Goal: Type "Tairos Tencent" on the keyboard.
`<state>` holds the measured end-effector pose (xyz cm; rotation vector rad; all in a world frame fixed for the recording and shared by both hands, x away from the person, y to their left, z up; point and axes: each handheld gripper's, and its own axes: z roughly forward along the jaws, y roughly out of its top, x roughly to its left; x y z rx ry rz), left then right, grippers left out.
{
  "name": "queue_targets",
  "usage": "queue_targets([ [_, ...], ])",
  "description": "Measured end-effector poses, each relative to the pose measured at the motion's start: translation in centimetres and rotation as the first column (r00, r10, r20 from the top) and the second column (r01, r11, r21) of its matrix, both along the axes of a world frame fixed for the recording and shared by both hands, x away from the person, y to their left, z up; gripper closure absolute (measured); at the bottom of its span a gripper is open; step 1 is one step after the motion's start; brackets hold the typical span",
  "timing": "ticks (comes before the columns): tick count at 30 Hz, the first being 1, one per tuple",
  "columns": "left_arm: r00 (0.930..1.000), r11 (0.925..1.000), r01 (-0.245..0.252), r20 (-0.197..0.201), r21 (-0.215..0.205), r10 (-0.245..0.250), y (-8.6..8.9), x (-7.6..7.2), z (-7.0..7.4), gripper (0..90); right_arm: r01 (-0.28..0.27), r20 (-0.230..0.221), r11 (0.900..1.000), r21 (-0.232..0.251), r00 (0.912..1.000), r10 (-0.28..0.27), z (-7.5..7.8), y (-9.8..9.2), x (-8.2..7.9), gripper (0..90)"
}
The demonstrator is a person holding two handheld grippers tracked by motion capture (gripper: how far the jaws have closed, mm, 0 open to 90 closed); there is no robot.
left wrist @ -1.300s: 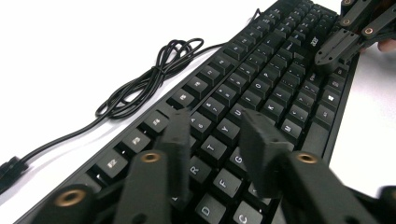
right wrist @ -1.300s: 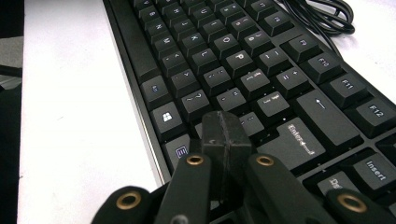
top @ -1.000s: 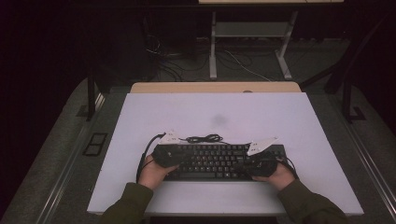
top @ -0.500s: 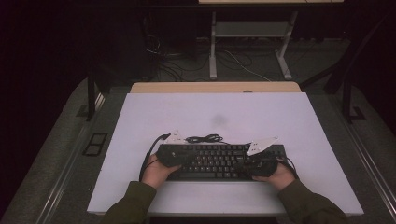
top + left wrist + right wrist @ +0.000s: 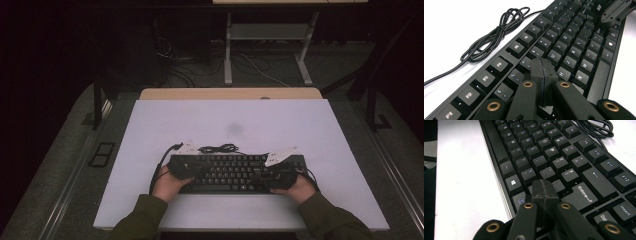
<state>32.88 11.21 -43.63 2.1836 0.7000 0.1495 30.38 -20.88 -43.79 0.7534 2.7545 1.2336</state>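
L gripper (image 5: 543, 75) & R gripper (image 5: 545, 193), both closed, empty, low over keyboard (image 5: 232, 172) ends.

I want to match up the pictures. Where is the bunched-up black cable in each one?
High view: the coiled cable lies on the white table, just behind the keyboard's far edge, near the middle.
Left gripper view: coiled cable at upper left, beside the function keys.
Right gripper view: coiled cable at the top right corner.
Shared landmark: the keyboard's row of function keys.
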Motion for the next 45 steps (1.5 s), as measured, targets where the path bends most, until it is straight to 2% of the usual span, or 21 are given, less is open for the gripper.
queue_targets([
  [8,1.0,1.0,0.001,0.004,-0.003,-0.001,0.0,0.0,0.1,88.9,0.0,0.0,1.0,-0.001,1.0,0.0,0.0,0.0,0.0,89.4],
  [18,0.9998,0.9994,0.0,0.019,-0.033,0.0,0.4,-0.2,0.7,88.5,0.0,0.0,1.0,-0.001,1.0,0.0,0.0,0.0,0.0,89.4],
  [29,0.9994,0.9979,-0.021,0.026,-0.061,0.023,1.4,-0.9,1.0,60.9,-0.002,0.002,1.0,-0.003,1.0,0.002,0.0,0.0,0.0,89.4],
  [34,0.999,0.9977,-0.028,0.034,-0.061,0.03,2.2,-1.2,1.1,49.3,0.0,0.004,1.0,-0.005,1.0,0.001,0.0,-0.1,0.0,89.4],
  [42,0.9984,0.996,-0.049,0.026,-0.075,0.051,3.3,-1.8,0.9,23.5,-0.002,0.003,1.0,-0.004,1.0,0.002,0.0,-0.1,0.1,89.4],
  [45,0.9982,0.9957,-0.055,0.021,-0.074,0.057,3.5,-2.0,0.9,17.8,-0.001,0.004,1.0,-0.005,1.0,0.001,0.0,0.0,0.1,89.4],
])
